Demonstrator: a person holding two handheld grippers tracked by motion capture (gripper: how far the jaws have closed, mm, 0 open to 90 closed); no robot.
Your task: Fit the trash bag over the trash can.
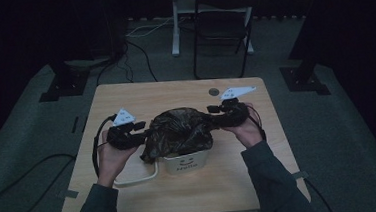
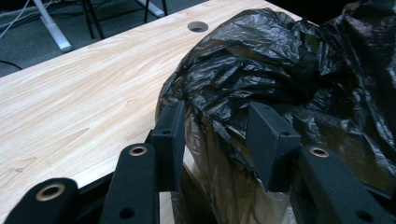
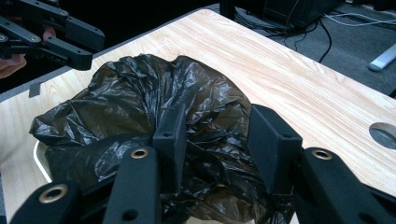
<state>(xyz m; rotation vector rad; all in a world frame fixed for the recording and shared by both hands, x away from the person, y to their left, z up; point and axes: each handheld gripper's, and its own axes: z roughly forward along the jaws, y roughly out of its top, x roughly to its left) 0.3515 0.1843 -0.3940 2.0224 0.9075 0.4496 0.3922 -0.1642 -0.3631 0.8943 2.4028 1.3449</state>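
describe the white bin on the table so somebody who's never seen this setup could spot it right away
Start at the wooden table and look to the middle of its near half, between the left claw and the right claw. There stands the small white bin, draped in a crumpled black plastic bag. A smiley face and a short word printed on its front set it apart.
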